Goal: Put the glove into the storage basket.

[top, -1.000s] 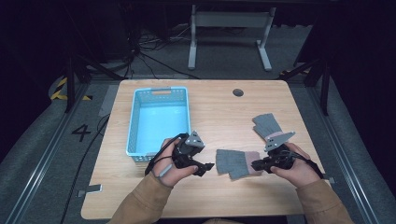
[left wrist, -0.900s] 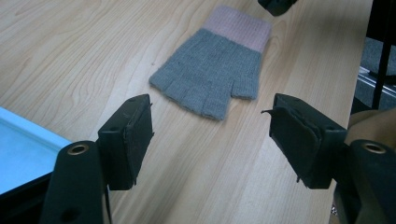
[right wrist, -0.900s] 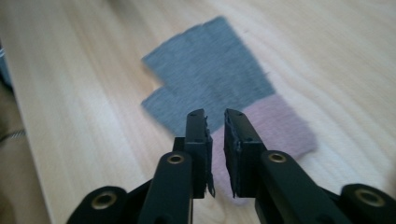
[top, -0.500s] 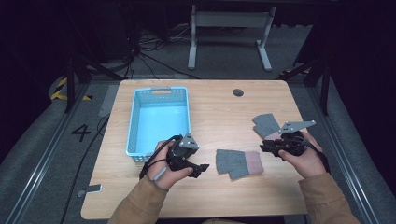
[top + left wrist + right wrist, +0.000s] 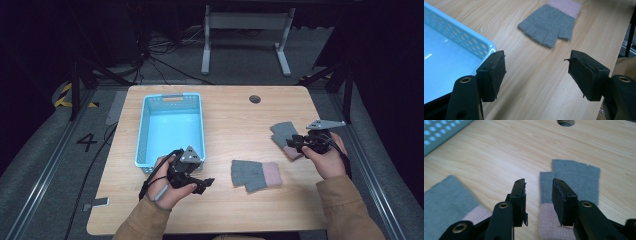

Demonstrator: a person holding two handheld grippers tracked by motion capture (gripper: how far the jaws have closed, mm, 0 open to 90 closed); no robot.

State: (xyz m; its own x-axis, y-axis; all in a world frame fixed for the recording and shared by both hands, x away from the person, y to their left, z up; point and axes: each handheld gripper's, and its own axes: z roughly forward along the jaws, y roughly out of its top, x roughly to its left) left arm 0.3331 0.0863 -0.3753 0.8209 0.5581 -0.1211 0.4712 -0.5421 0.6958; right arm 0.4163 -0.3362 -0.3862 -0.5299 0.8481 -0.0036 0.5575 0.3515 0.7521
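1. Two grey fingerless gloves with pink cuffs lie flat on the bench (image 5: 225,125); one blue basket (image 5: 170,127) stands at the left, open side up.
2. Left tool (image 5: 204,184): held low beside the basket's near right corner, jaws spread wide, nothing between them. In the left gripper view the basket rim (image 5: 474,37) sits beside the left jaw.
3. Centre glove (image 5: 256,174): long axis runs left to right across the bench, cuff to the right, finger stubs toward the left tool. It lies ahead of that tool (image 5: 537,72), apart from it, with bare bench between.
4. Right glove (image 5: 286,136): near the right edge, cuff toward the person, partly hidden by the right tool (image 5: 292,142).
5. Right tool: jaws part open just above this glove (image 5: 574,178), gripping nothing.
6. One round hole (image 5: 255,99) sits in the bench at the far side.
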